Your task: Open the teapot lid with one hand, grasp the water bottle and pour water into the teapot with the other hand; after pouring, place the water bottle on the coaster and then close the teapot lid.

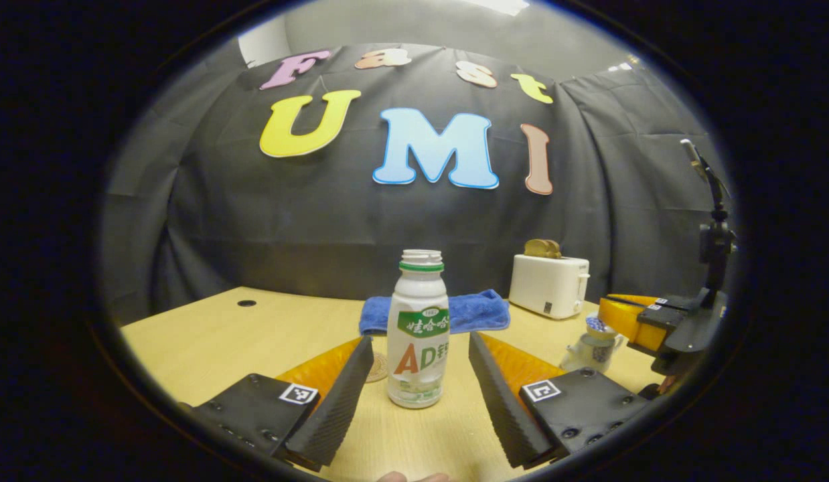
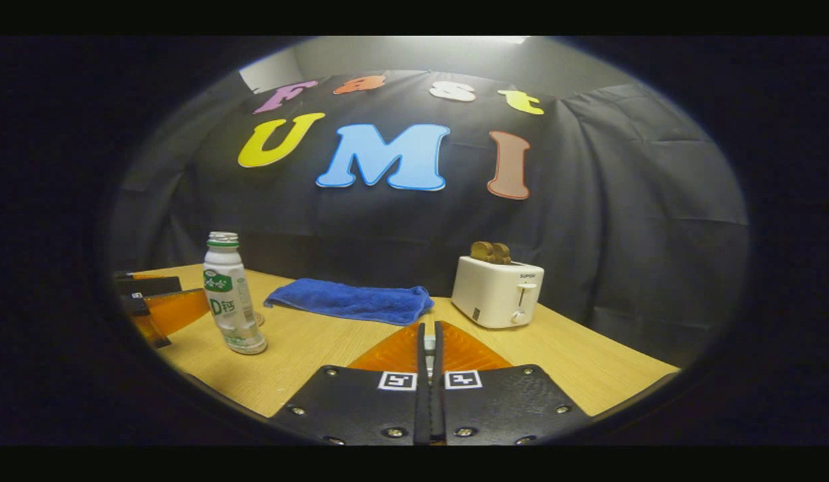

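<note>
Left gripper view, left hand-held gripper (image 1: 420,375) spread level around upright water bottle (image 1: 418,335), right hand-held gripper (image 2: 428,345) clenched

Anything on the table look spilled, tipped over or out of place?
Nothing stands out. The bottle stands upright and uncapped, the blue cloth lies folded, the toaster sits upright with bread in it. No spill shows.

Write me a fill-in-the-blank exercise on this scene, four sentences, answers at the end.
1. The water bottle stands upright with its cap ____.
2. The left hand-held gripper is ____, one finger on either side of the bottle.
3. Slices of ____ stick up from the white toaster.
4. The folded towel on the table is ____ in colour.

Missing words: off; open; bread; blue
</note>
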`<state>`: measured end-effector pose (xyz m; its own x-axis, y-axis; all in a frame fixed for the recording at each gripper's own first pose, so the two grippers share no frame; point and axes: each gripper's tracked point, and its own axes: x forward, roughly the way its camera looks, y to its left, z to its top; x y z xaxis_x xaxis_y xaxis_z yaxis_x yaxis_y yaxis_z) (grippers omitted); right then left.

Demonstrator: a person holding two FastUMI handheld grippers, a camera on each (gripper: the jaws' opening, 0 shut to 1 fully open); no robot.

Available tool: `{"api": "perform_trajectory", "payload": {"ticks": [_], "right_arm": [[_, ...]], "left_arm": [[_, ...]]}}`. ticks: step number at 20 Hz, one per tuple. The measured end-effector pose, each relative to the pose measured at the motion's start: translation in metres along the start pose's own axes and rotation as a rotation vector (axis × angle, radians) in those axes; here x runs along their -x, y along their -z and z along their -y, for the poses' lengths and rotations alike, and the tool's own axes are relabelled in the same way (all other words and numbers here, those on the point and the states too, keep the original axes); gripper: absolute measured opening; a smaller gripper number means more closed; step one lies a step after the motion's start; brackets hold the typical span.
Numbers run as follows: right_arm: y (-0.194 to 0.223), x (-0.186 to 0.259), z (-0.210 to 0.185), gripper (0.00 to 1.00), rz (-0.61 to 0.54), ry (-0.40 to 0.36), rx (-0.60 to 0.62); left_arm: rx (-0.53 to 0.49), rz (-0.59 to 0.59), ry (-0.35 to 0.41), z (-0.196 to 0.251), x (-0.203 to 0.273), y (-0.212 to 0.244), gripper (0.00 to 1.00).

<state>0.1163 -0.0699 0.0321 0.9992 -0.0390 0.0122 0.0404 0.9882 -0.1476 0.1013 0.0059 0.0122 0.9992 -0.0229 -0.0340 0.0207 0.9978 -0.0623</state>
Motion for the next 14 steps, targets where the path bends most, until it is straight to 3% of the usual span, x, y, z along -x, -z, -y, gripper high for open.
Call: {"api": "perform_trajectory", "payload": {"ticks": [4, 5, 6, 7, 14], "right_arm": [[-0.004, 0.005, -0.004, 0.01, 0.025, -0.007, 0.034], [-0.004, 0.006, -0.005, 0.01, 0.028, -0.01, 0.034], [-0.004, 0.006, -0.007, 0.01, 0.027, -0.016, 0.029], [-0.002, 0.006, -0.006, 0.01, 0.023, -0.018, 0.026], [-0.001, 0.01, -0.006, 0.01, 0.018, -0.029, 0.011]], "left_arm": [[0.009, -0.023, 0.001, 0.003, -0.026, 0.011, 0.89], [0.012, -0.036, 0.005, 0.005, -0.031, 0.015, 1.0], [0.017, -0.046, 0.003, 0.004, -0.036, 0.018, 0.95], [0.025, -0.049, -0.004, 0.001, -0.041, 0.019, 1.0], [0.001, -0.063, -0.03, -0.005, -0.066, 0.023, 1.0]]}}
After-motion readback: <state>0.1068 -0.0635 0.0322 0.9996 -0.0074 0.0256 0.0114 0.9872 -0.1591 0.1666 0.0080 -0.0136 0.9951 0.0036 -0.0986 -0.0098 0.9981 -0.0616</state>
